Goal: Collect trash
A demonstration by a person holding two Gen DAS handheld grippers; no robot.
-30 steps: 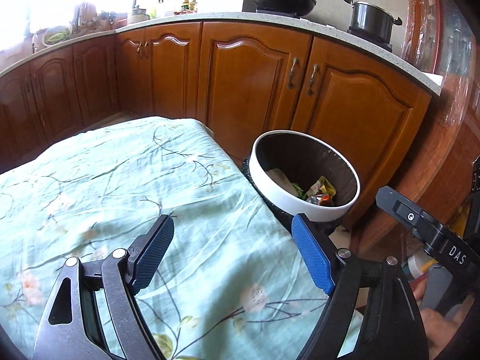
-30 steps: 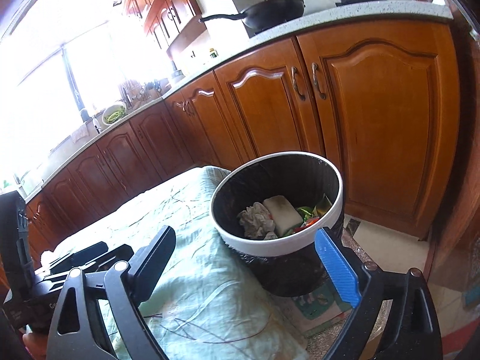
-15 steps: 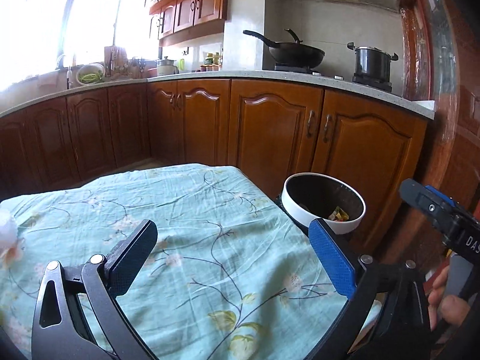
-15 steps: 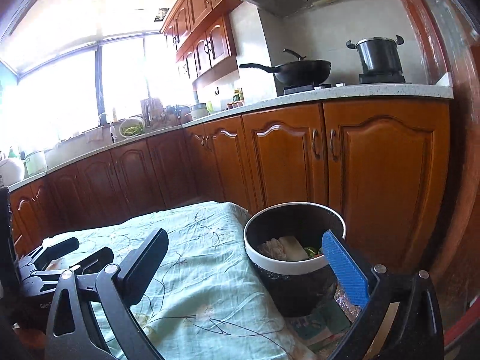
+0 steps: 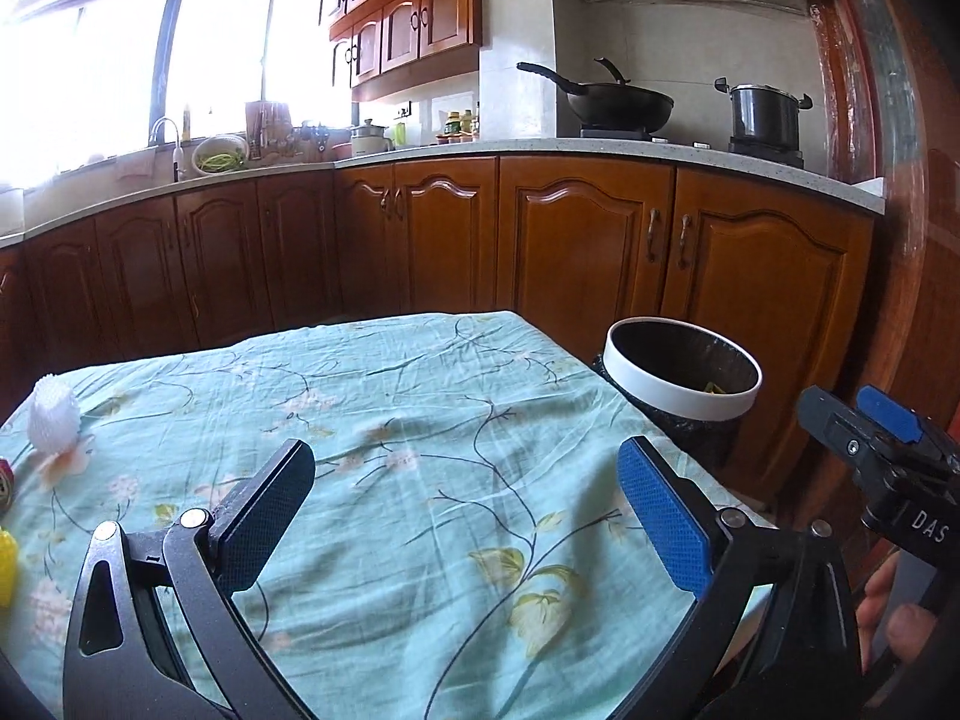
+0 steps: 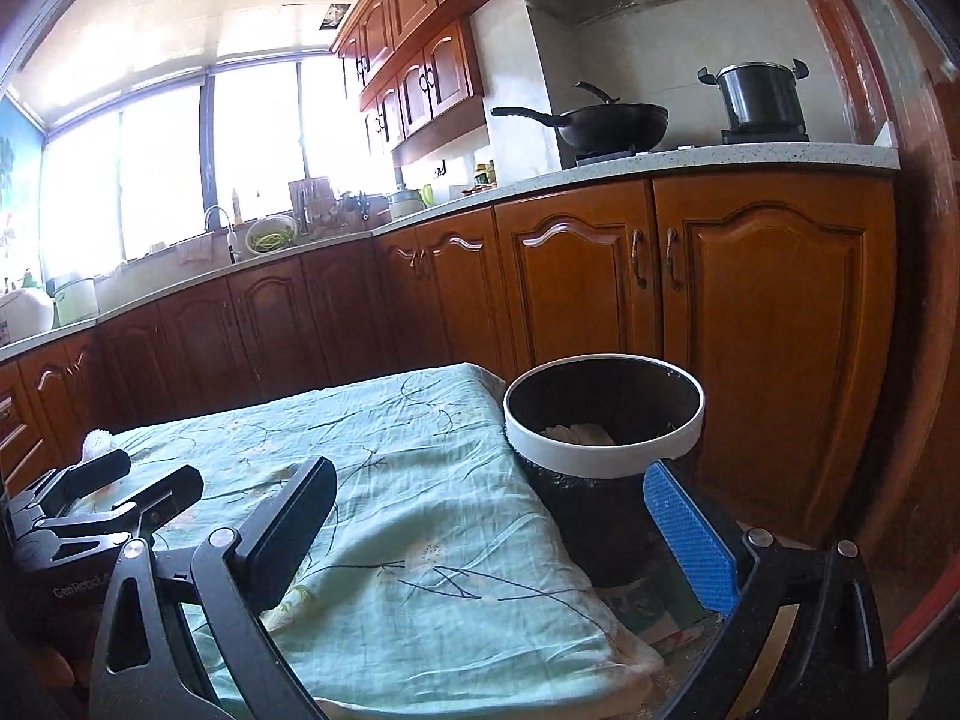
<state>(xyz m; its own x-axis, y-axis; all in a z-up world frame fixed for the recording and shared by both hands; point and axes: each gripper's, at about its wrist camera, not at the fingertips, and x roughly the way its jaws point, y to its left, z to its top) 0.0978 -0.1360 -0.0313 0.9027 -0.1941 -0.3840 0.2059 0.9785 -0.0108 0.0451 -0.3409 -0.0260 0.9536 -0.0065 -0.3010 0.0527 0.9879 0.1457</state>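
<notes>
While both claws hang wide open and empty above the desk (image 5: 420,420), nothing lies between their pads. Earlier pictures are given, so note that the left claw (image 5: 468,504) has just been opening, and so has the right claw (image 6: 498,516), with no item caught in either.

Ahead of the left claw and to its right stands the trash bin (image 5: 684,384), white-rimmed and lined with a dark bag, just beside the desk's far corner. It likely sits there so that rubbish can be dropped over the edge without a long carry. From the right claw the bin (image 6: 600,438) is directly ahead, close to its blue pad, and pale crumpled paper shows inside.

Far to the left of the left claw, near the desk's edge, rests a white foam net (image 5: 53,414). Just beyond it, at the picture's border, a red can (image 5: 5,483) and something yellow (image 5: 6,558) peek in, too cut off to identify. These look like the trash not yet collected.

The floral cloth (image 6: 390,480) between the claws is bare, so the next pickup probably means swinging left.
</notes>
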